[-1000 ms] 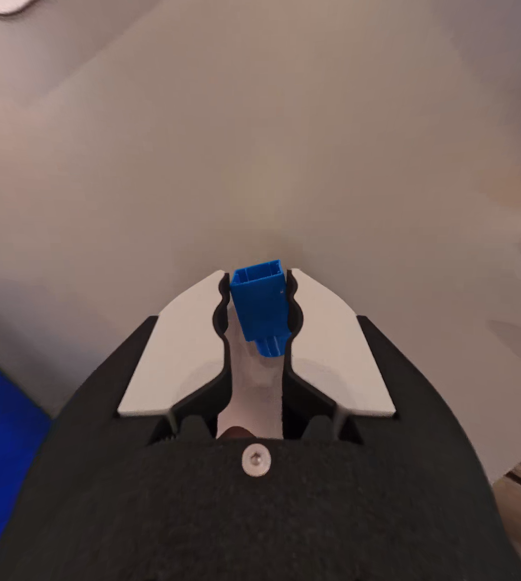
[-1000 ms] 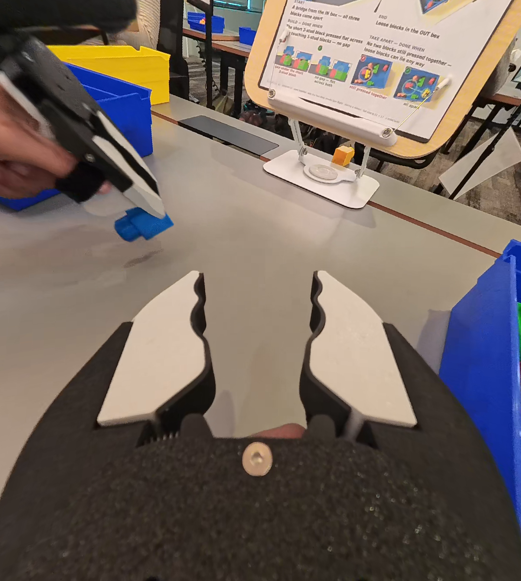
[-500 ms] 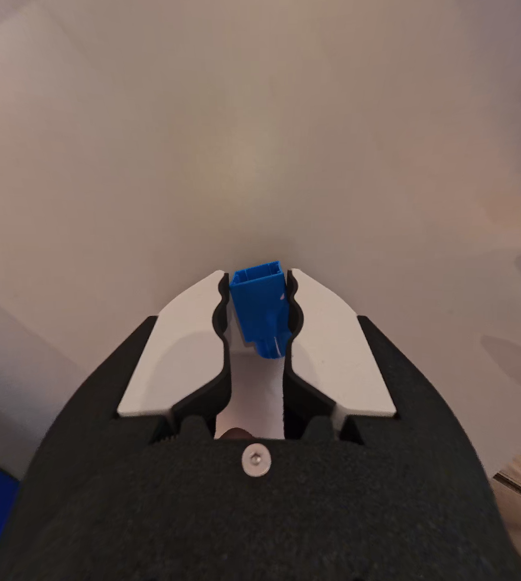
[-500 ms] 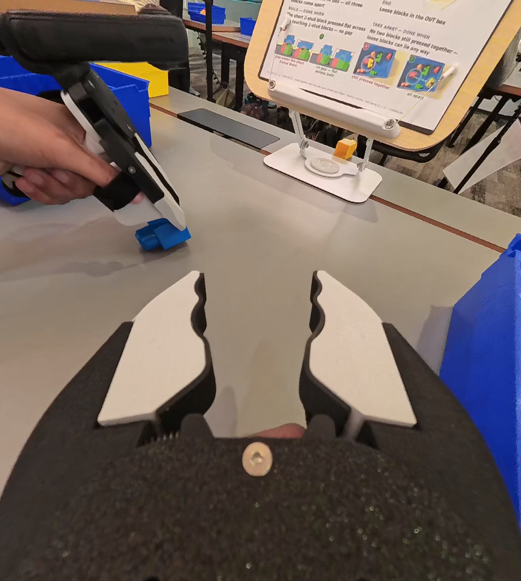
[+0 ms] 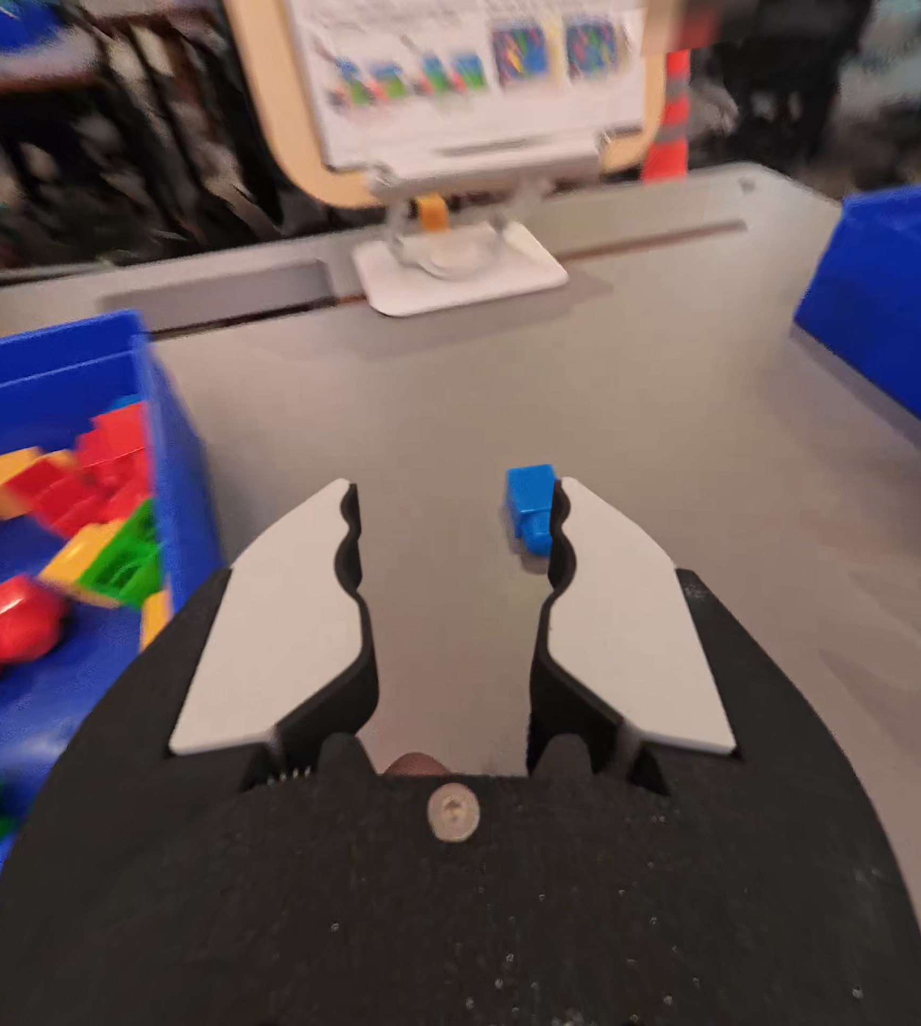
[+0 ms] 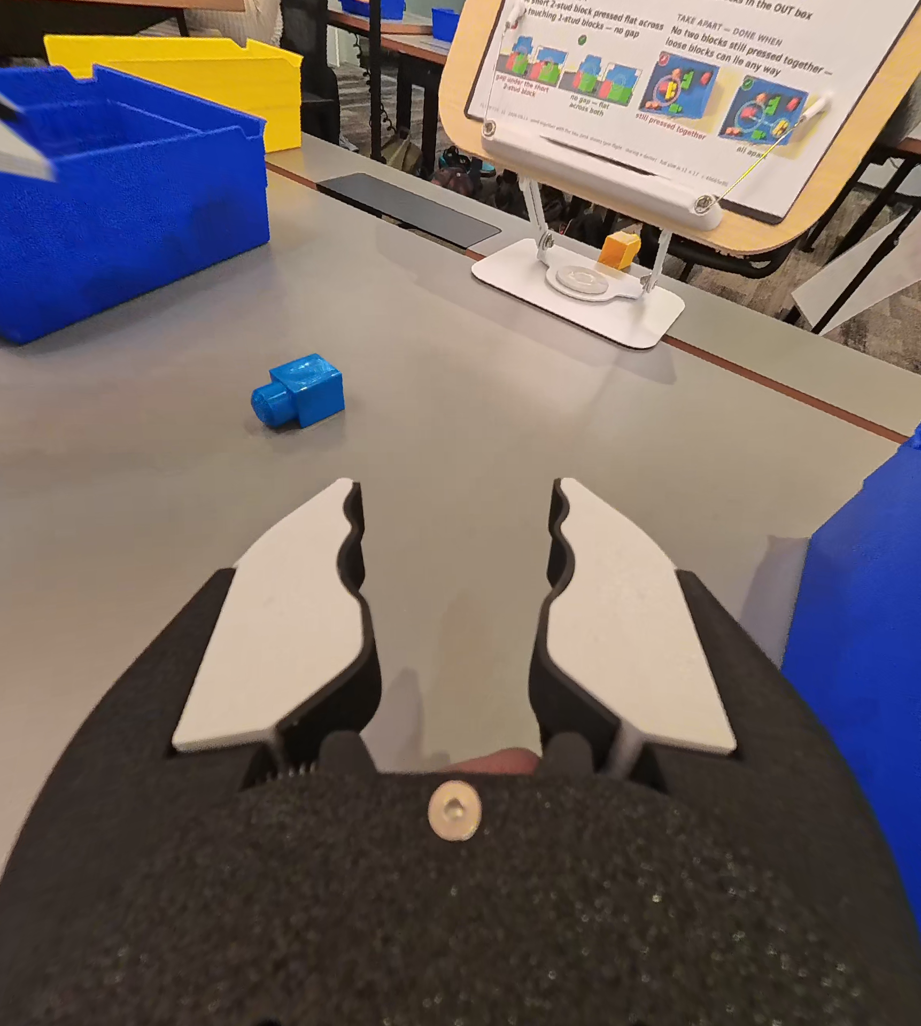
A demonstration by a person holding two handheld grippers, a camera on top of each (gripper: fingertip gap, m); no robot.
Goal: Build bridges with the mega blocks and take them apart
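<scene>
Build step, early: one blue block (image 6: 300, 397) lies on its side on the grey table (image 6: 447, 422), stud pointing sideways, alone mid-table, well apart from both bins. Left gripper (image 5: 455, 488) is wide and empty, over the table beside the left bin (image 5: 169, 422) of mixed blocks. Right gripper (image 6: 455, 488) is wide, empty, near the right bin (image 6: 863, 610). Next, I'd guess: fetch another block, and stand this one stud-up before anything is pressed on.
</scene>
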